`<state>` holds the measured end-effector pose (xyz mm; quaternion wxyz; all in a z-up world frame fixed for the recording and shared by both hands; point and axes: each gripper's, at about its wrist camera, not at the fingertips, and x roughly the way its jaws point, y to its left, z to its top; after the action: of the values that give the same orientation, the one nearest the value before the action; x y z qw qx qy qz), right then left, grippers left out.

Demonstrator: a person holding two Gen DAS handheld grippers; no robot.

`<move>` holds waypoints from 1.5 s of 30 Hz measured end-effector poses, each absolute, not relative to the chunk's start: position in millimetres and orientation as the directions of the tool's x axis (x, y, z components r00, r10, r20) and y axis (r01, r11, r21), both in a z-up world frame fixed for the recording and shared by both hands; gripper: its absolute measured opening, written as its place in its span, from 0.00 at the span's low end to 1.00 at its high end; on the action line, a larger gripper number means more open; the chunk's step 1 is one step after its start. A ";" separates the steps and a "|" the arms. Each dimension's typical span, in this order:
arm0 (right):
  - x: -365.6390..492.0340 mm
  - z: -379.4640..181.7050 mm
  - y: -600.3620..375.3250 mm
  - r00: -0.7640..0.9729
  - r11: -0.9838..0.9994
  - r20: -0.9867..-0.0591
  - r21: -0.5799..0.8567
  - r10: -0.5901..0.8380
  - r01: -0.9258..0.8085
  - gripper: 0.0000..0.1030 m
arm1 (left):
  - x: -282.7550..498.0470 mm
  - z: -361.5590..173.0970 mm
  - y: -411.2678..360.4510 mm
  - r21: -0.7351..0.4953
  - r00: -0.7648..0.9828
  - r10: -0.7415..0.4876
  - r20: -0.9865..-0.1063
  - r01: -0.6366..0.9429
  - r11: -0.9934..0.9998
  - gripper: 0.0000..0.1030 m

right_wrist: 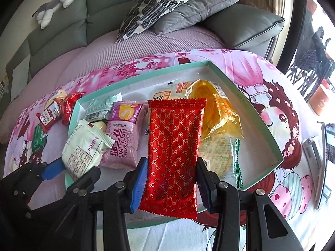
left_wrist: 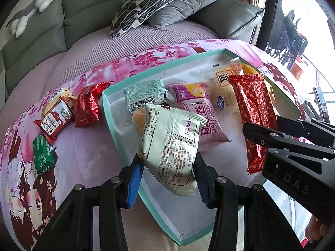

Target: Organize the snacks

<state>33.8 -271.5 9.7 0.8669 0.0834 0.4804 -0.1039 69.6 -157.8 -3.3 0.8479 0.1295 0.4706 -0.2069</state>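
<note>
My left gripper [left_wrist: 168, 167] is shut on a cream-white snack packet [left_wrist: 173, 144], held tilted over the left part of a shallow teal-rimmed box [left_wrist: 107, 113]. In the right wrist view that packet [right_wrist: 83, 148] hangs from the left gripper [right_wrist: 62, 168] at lower left. My right gripper [right_wrist: 171, 173] is shut on a red gold-patterned packet [right_wrist: 174, 146] above the box's [right_wrist: 242, 98] middle. Inside lie a pink Swiss-roll packet [right_wrist: 125, 133], a silver-green packet [left_wrist: 144, 94], a cream bread packet [left_wrist: 224, 87] and a yellow wrapper [right_wrist: 219, 108].
On the pink cartoon cloth [left_wrist: 83, 159] left of the box lie a red foil packet [left_wrist: 88, 106], a red-and-white packet [left_wrist: 56, 119] and a green packet [left_wrist: 43, 154]. A phone on a stand [right_wrist: 326, 156] is at the right. Behind is a sofa with cushions [right_wrist: 163, 2].
</note>
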 end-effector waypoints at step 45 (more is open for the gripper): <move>31.1 13.4 -289.8 0.537 0.942 -0.837 0.087 -0.108 0.325 1.00 | 75.7 7.5 -144.5 0.077 0.574 -0.186 -0.798 0.402 0.913 0.96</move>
<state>31.1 -289.8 13.4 0.8688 0.1168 0.4647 -0.1249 75.7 -144.5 7.5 0.8782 0.1255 0.4302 -0.1672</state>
